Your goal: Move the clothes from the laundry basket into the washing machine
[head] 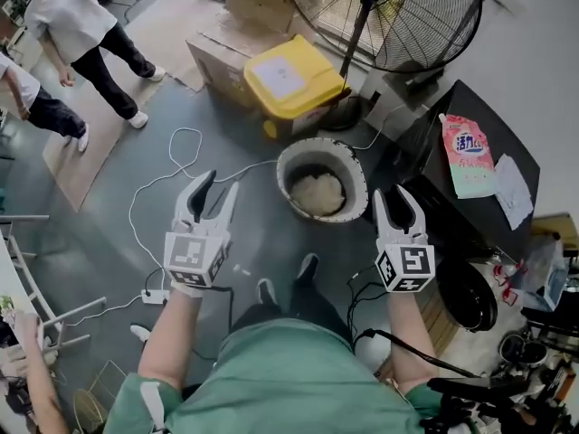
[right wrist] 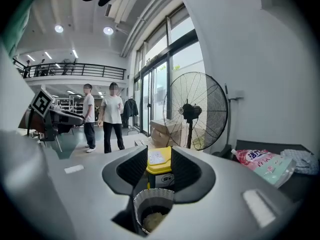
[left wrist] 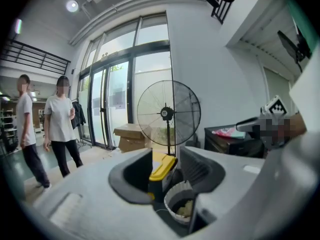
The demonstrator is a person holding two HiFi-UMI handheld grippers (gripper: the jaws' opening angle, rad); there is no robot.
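A round white laundry basket (head: 301, 155) stands on the grey floor with pale clothes (head: 317, 193) in its bottom. It also shows low between the jaws in the left gripper view (left wrist: 176, 200) and in the right gripper view (right wrist: 150, 199). My left gripper (head: 217, 188) hovers to the basket's left, jaws open and empty (left wrist: 167, 176). My right gripper (head: 398, 197) hovers just right of the basket, its jaws a little apart with nothing between them (right wrist: 160, 171). A black appliance (head: 470, 197) with a round dark front (head: 468, 293) stands at the right.
A yellow-lidded box (head: 289, 80) and a large standing fan (head: 398, 7) stand behind the basket, with cardboard boxes (head: 226, 57) beside them. A pink detergent bag (head: 468, 155) lies on the black top. White cable (head: 172, 174) runs across the floor. People (head: 86, 30) stand at the far left.
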